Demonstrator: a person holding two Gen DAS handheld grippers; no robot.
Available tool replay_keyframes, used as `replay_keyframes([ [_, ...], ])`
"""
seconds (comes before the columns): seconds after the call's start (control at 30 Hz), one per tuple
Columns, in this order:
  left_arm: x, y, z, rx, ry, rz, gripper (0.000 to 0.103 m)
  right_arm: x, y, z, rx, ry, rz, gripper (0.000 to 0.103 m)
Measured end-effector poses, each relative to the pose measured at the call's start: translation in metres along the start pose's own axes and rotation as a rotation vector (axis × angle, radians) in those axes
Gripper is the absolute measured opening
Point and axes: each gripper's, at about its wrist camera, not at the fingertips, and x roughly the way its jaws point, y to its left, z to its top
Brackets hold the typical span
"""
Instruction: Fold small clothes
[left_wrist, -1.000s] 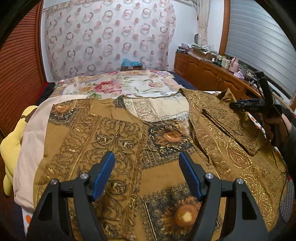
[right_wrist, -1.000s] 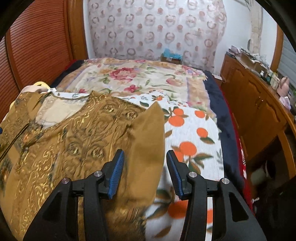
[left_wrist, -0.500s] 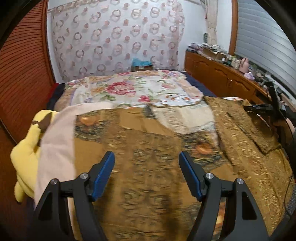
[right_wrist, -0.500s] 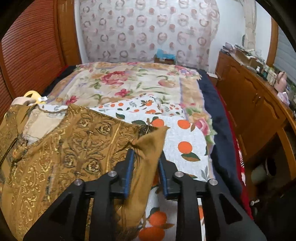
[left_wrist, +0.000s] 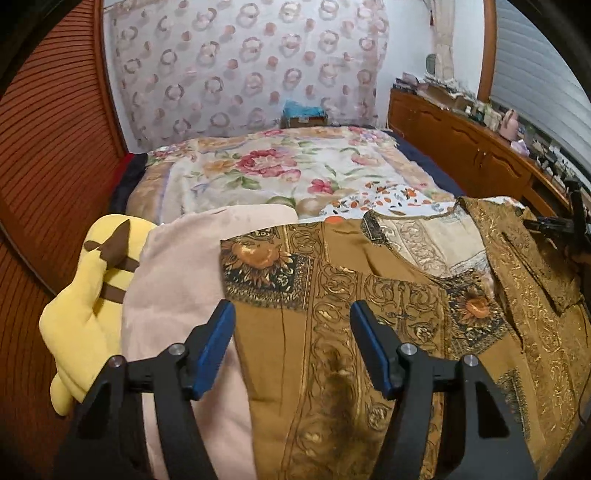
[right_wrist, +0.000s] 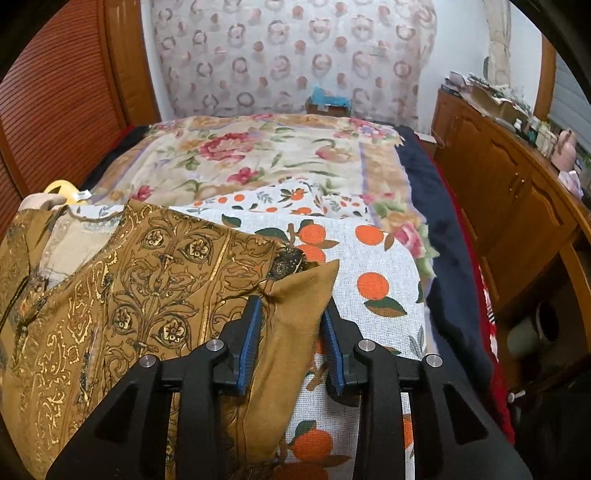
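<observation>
A brown and gold patterned tunic (left_wrist: 332, 291) lies spread flat on the bed, its cream neck panel (left_wrist: 432, 236) toward the far side. My left gripper (left_wrist: 291, 310) hovers over the tunic's left part near its edge. Its jaws are closing with nothing pressed between them. My right gripper (right_wrist: 291, 306) holds a folded-up corner of the tunic's right sleeve (right_wrist: 299, 295). The cloth fills the gap and touches both blue pads while the jaws ease apart. The left wrist view shows this gripper (left_wrist: 565, 225) at the far right.
A pale pink cloth (left_wrist: 177, 280) lies under the tunic's left side, with a yellow plush toy (left_wrist: 92, 288) beside it. An orange-print sheet (right_wrist: 373, 284) and a floral blanket (right_wrist: 258, 155) cover the bed. Wooden cabinets (right_wrist: 517, 206) run along the right; a slatted wooden panel (left_wrist: 48, 147) stands at the left.
My left gripper slid left across the tunic toward its left edge and narrowed slightly. My right gripper closed on the sleeve corner, then loosened a little.
</observation>
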Motion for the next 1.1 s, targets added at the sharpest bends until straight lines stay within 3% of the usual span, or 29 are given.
replay_keyframes([
  [0.2,0.022,0.013,0.006,-0.016,0.043,0.032,0.062,0.002,-0.003,0.0,-0.001,0.0,-0.007,0.033],
  [0.37,0.029,0.027,0.007,-0.046,0.062,0.002,0.033,0.002,-0.004,-0.001,-0.002,0.0,-0.007,0.034],
  [0.6,0.034,0.04,0.009,-0.097,0.074,-0.003,0.033,0.002,-0.003,-0.001,-0.002,0.0,-0.007,0.034],
  [0.9,0.037,0.037,0.011,-0.072,0.07,-0.018,0.032,0.002,-0.003,-0.001,-0.002,0.0,-0.007,0.034],
  [0.93,0.038,0.036,0.011,-0.067,0.069,-0.023,0.028,0.002,-0.003,-0.001,-0.002,0.0,-0.007,0.034],
  [0.97,0.038,0.036,0.011,-0.064,0.067,-0.033,0.016,0.002,-0.004,-0.001,-0.002,0.0,-0.007,0.034],
  [1.0,0.038,0.035,0.012,-0.067,0.066,-0.038,0.011,0.002,-0.003,-0.001,-0.002,0.0,-0.007,0.034],
  [1.1,0.035,0.034,0.015,-0.077,0.057,-0.049,0.004,0.002,-0.003,-0.001,-0.002,0.0,-0.007,0.034],
])
